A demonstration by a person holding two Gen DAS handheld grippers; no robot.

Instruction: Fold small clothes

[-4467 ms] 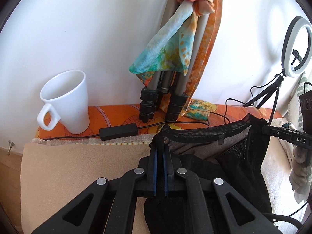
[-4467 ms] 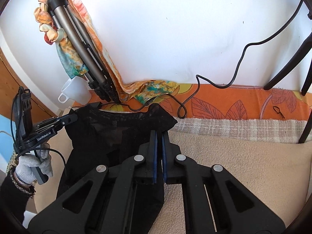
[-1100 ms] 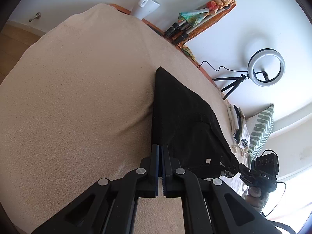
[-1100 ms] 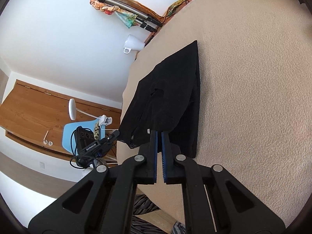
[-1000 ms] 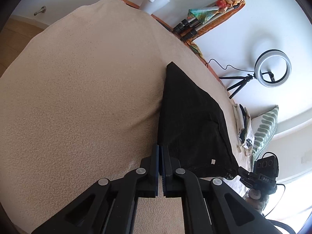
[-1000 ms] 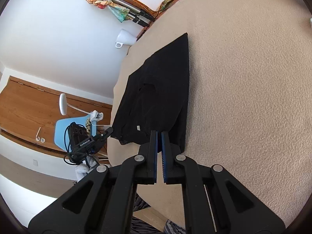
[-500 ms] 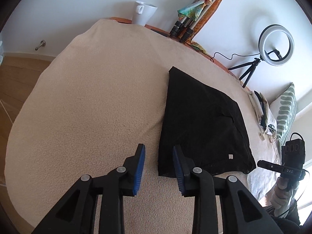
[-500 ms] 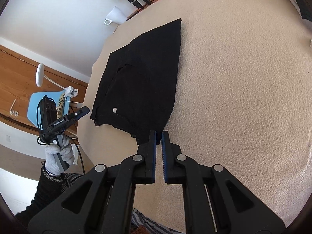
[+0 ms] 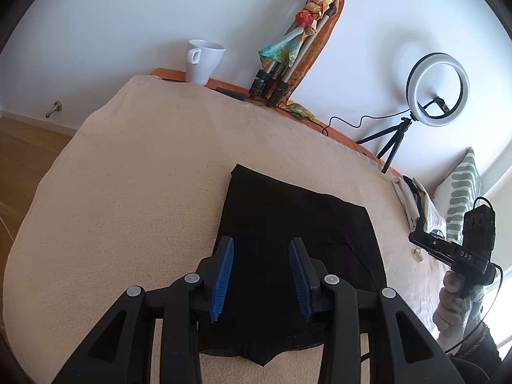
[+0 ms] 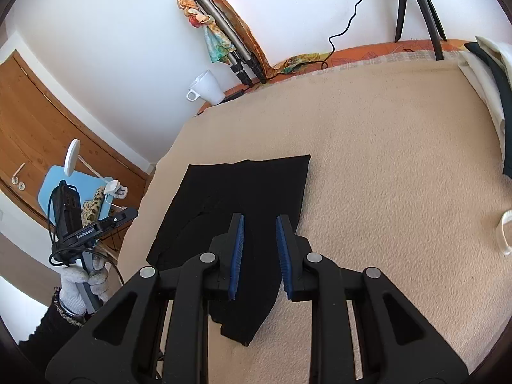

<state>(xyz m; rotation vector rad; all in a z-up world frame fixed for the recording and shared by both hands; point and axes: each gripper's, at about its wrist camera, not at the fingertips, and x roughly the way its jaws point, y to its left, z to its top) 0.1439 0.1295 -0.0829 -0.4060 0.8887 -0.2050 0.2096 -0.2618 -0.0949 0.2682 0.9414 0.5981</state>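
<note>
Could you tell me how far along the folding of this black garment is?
Done: the black garment lies flat on the beige blanket, folded over itself with a layer edge showing across it. In hand: nothing; the left gripper and right gripper hang above it, jaws opening, pads clear of the cloth. Left: probably another fold, since the piece looks wide and its near edge uneven.

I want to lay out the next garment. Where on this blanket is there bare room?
The widest bare patch of the beige blanket lies between the black garment and the stacked clothes. Another runs from the garment to the blanket's edge below the white mug. The wall strip is crowded: mug, folded tripod, ring light, cables.
</note>
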